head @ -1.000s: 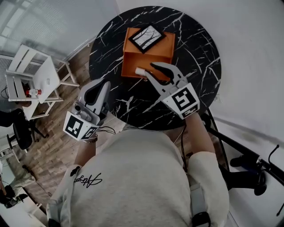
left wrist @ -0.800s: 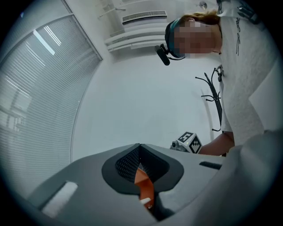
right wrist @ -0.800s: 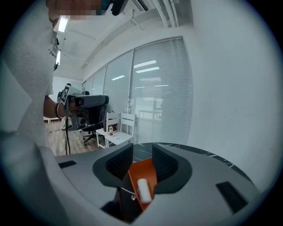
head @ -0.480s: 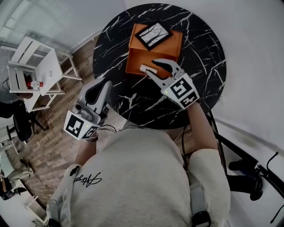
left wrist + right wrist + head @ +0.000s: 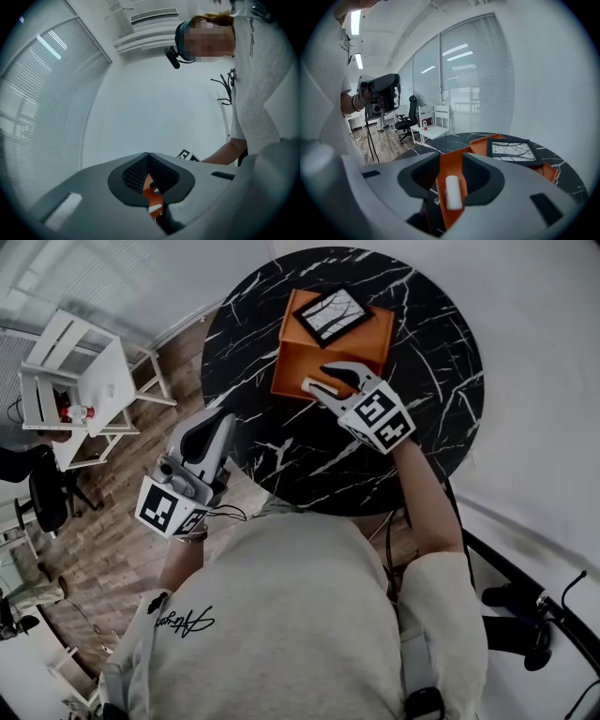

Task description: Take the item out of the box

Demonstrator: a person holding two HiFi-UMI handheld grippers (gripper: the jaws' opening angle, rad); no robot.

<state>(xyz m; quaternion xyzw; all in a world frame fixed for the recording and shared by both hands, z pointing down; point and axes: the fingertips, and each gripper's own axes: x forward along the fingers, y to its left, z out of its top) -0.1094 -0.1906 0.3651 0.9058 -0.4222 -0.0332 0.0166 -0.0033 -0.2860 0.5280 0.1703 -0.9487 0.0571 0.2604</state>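
Note:
An orange box (image 5: 292, 371) stands open on the round black marble table (image 5: 281, 456), and a black-framed picture (image 5: 336, 315) lies across its far side. My right gripper (image 5: 317, 377) has its tips at the box's near wall, and its jaws are opening. In the right gripper view orange fills the gap of that gripper (image 5: 451, 159), and no pad visibly presses on anything. The picture (image 5: 513, 152) lies just beyond, on the box (image 5: 480, 142). My left gripper (image 5: 217, 420) hangs off the table's left edge, shut and empty, and points up at the ceiling (image 5: 148, 154).
White chairs (image 5: 80, 399) and a black office chair (image 5: 42, 502) stand on the wooden floor to the left. A black stand (image 5: 525, 596) lies on the floor at the right. The table's near edge is close to the person's body.
My right gripper has moved forward to the box's near wall, and its jaws have spread. The left gripper has stayed where it was.

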